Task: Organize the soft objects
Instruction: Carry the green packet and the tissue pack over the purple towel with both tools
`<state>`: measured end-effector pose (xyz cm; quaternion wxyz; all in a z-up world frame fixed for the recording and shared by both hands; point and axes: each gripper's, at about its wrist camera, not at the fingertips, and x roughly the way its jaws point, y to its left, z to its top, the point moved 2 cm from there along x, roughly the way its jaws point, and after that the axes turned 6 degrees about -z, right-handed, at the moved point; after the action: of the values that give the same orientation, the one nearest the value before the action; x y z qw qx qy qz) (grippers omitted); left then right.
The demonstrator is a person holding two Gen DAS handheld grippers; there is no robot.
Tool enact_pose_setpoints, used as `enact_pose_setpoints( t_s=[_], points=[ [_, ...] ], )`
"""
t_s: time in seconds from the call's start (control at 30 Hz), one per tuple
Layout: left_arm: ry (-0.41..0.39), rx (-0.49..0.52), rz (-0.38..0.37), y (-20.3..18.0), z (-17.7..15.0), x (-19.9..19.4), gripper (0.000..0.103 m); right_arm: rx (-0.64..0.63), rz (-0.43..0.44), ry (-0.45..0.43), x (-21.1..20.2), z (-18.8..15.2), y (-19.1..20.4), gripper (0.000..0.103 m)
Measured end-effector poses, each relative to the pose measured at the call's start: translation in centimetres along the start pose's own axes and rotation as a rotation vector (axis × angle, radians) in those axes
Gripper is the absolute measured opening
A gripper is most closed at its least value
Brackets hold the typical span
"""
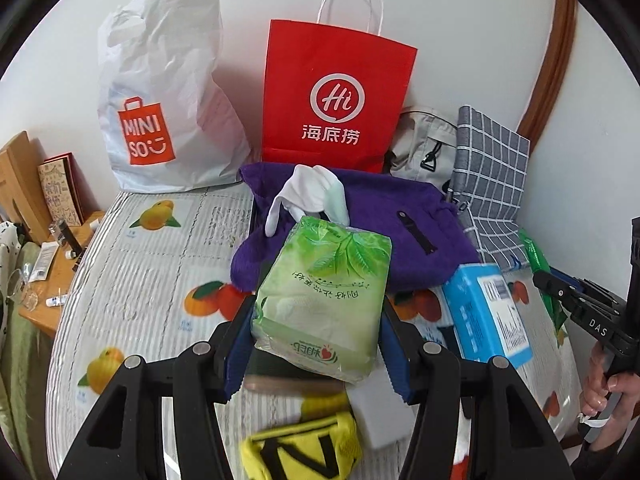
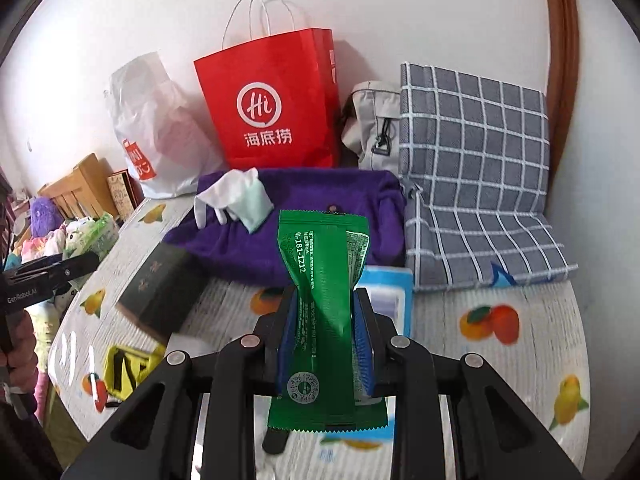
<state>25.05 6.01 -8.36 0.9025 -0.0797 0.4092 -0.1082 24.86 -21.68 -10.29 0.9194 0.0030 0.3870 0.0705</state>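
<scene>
Purple towel [image 2: 320, 236] and white gloves [image 2: 236, 198] lie before red bag [image 2: 272, 104].

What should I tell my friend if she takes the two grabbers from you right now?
Left gripper: shut on the light green tissue pack, lifted above the table.
Right gripper: shut on the dark green wipes packet, squeezed at its middle.
On the fruit-print tablecloth: purple towel with white gloves on top, blue pack, yellow sock, black box.
Behind: red paper bag, white Miniso bag.
Done: both packs picked up.
Left: put them down somewhere; sort the rest.
</scene>
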Motion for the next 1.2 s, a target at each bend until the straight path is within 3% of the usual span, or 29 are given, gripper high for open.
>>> enact_pose_setpoints(
  t_s=[0.4, 0.63, 0.77, 0.93, 1.2],
  points=[
    [0.046, -0.015, -0.001, 1.3, 4.8, 6.0, 0.055, 0.034, 0.018, 0.012, 6.4, 5.8, -0.3, 0.028],
    [0.077, -0.048, -0.004, 2.6, 6.5, 9.6, 0.055, -0.011, -0.005, 0.024, 10.3, 9.0, -0.1, 0.028],
    [0.107, -0.023, 0.034, 3.4, 7.4, 11.7, 0.055, -0.002, 0.002, 0.066, 12.8, 9.3, -0.6, 0.028],
    [0.157, -0.049, -0.035, 3.7, 7.4, 14.2, 0.055, 0.010, -0.005, 0.132, 16.1, 8.7, -1.3, 0.028],
    [0.236, -0.035, 0.008, 4.3, 7.1, 18.0, 0.056, 0.027, 0.014, 0.263, 20.5, 7.1, -1.7, 0.028]
  ],
)
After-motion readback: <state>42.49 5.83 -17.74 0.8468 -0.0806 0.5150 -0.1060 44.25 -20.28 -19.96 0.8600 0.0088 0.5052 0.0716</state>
